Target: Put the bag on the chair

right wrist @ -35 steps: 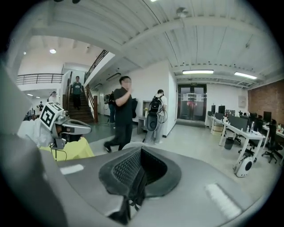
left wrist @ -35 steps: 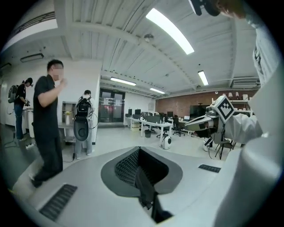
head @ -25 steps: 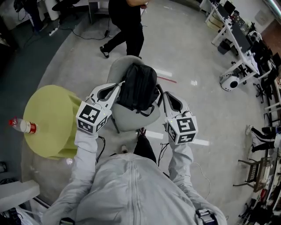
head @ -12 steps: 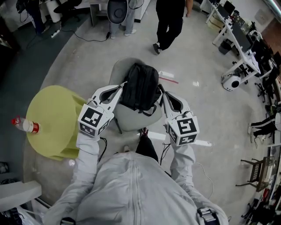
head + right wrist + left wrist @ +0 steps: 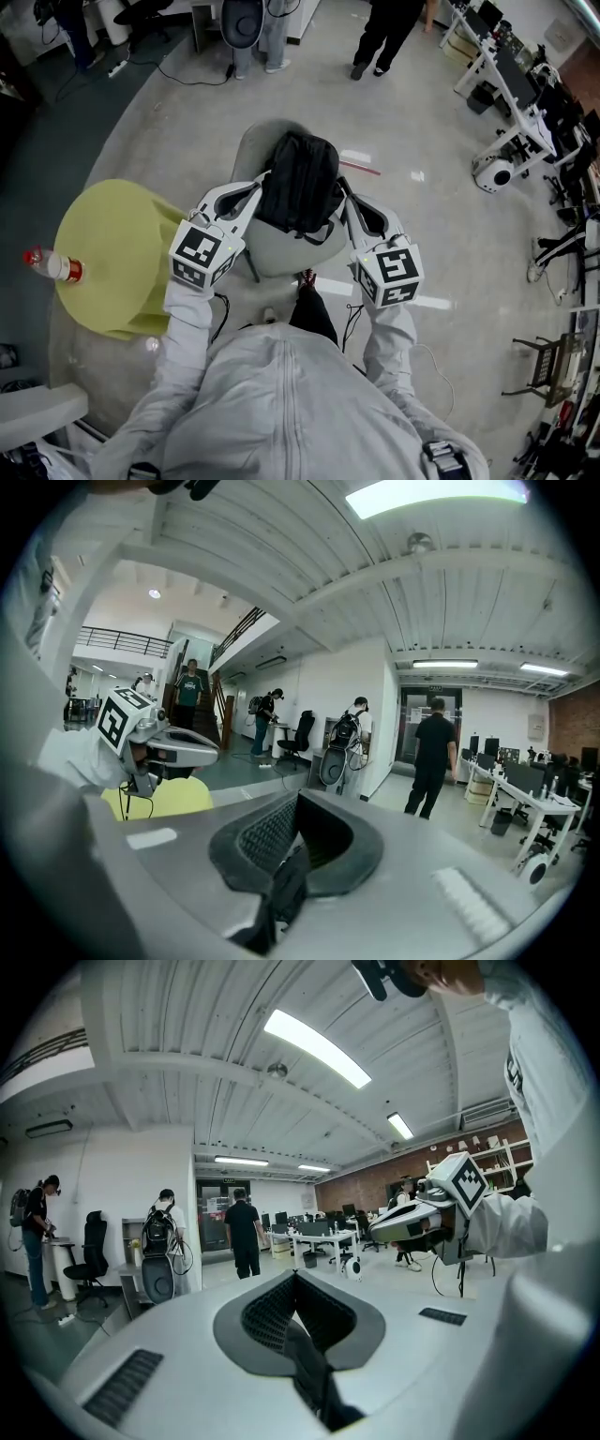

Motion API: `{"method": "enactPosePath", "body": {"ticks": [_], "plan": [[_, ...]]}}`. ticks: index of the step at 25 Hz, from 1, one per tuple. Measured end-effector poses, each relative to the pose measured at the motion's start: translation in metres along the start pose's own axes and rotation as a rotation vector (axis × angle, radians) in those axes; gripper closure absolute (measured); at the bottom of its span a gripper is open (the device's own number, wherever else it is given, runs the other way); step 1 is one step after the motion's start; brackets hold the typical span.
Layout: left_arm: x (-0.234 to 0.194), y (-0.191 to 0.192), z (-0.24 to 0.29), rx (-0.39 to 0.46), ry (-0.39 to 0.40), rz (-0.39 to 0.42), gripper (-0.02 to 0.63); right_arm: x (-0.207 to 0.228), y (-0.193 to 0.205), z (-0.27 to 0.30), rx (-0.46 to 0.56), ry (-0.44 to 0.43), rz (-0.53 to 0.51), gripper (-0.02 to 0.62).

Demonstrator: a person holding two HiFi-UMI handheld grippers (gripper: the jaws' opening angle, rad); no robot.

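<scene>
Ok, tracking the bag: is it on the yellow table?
No, the black bag is over the grey chair, beside the yellow table.

Head cam steeply down on chair (image 5: 274,253), frame ctr, both gripper cams near-level, close behind own jaws, share person in black (image 5: 246,1234).

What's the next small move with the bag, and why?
Probably ease the bag straight down onto the chair before letting go. From above it is right over the chair, the left gripper and right gripper are each shut on a strap, and I can't tell whether it already rests there.
</scene>
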State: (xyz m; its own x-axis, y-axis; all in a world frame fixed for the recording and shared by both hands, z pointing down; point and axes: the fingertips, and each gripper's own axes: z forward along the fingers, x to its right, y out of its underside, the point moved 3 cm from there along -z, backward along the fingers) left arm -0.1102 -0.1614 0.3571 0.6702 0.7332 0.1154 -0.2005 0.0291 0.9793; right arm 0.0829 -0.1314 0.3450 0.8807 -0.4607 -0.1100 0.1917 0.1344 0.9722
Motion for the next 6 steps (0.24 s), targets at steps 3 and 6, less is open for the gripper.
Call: {"method": "enactPosePath", "body": {"ticks": [3, 6], "plan": [[-0.0036, 0.0072, 0.0007, -0.002, 0.000, -0.006, 0.600, -0.0015, 0.0048, 0.0042, -0.005, 0.001, 0.003, 0.586], [-0.0056, 0.0124, -0.0017, -0.007, 0.000, -0.010, 0.600, -0.0044, 0.0079, 0.0057, -0.010, 0.002, 0.004, 0.586]]}}
